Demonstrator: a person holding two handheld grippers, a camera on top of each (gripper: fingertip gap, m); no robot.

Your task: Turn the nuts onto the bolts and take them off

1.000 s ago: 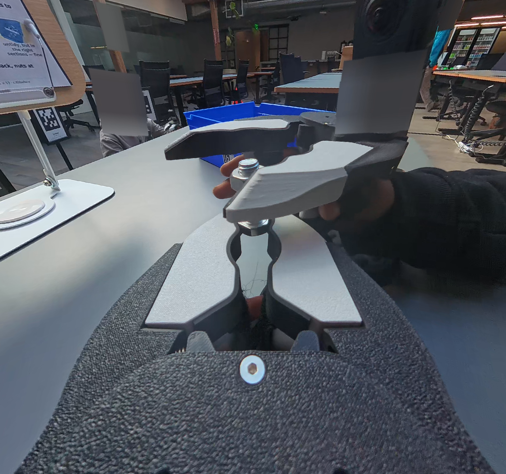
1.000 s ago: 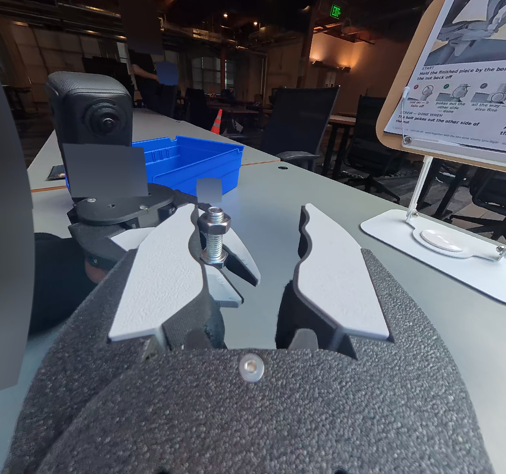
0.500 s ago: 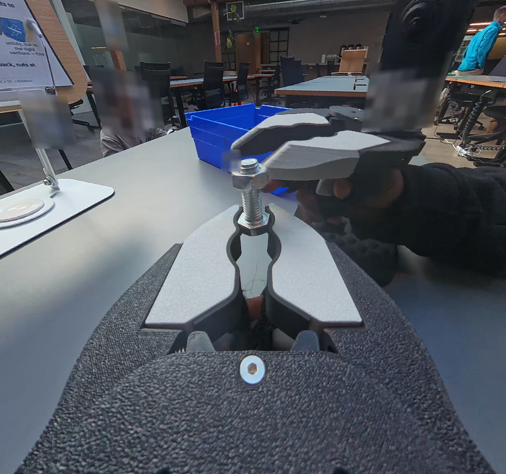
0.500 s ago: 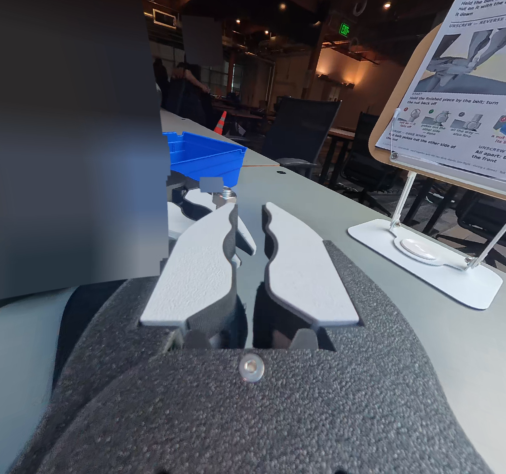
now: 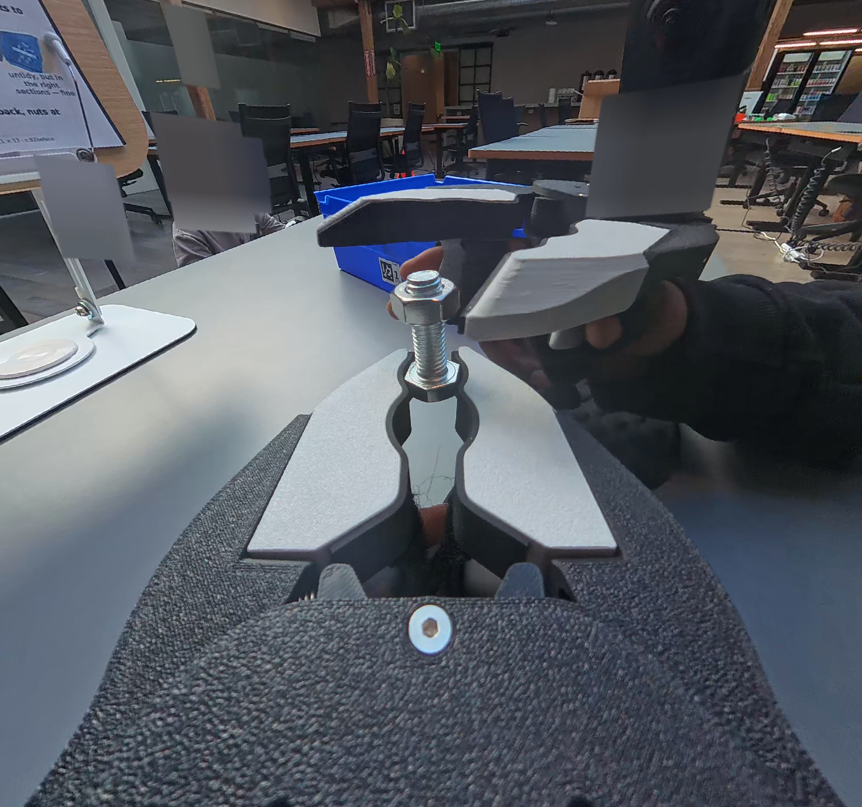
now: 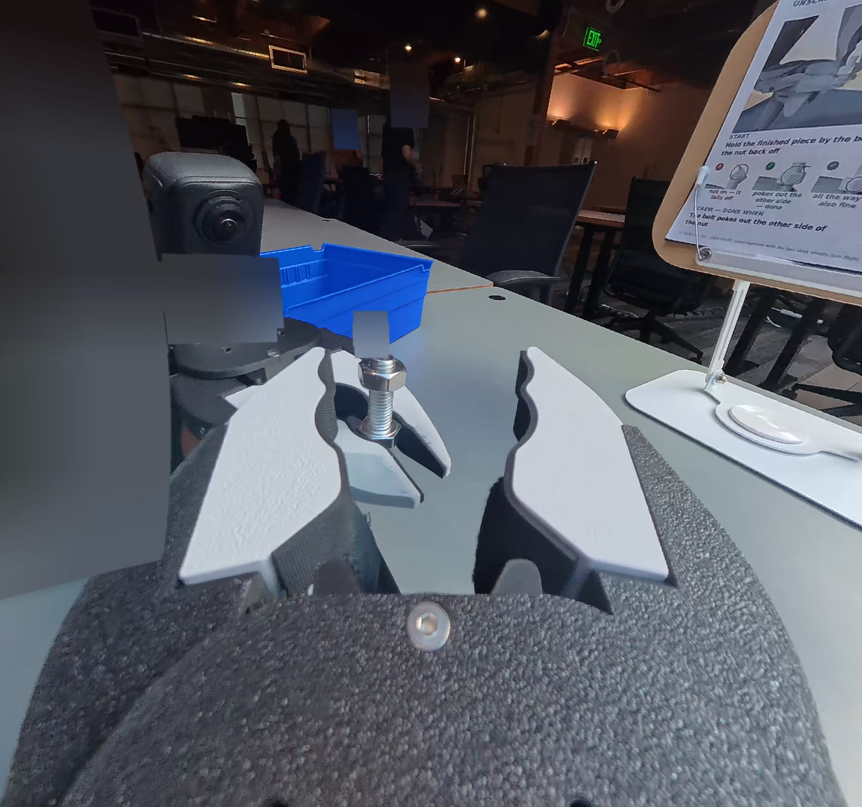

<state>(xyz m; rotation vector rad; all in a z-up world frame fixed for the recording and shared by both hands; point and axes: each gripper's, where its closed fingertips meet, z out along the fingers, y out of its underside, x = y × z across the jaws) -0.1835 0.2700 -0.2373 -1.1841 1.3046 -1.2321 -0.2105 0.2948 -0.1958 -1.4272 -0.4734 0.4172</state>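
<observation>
Two grippers over the grey table (image 5: 233, 364), and we place everything off the bolt (image 5: 430, 355). Far left of it, a white stand base (image 5: 116, 341). Bolt stands upright above the table, our left gripper (image 5: 431, 376) clamped tight on its hex head at the bottom. Nut (image 5: 424, 301) sits near the top of the threads, bolt tip poking through. Behind the bolt, a blue bin (image 6: 364, 290). Right of the bolt, our right gripper (image 6: 424, 392) is spread wide, holding nothing, one fingertip (image 5: 550, 299) just beside the nut.
</observation>
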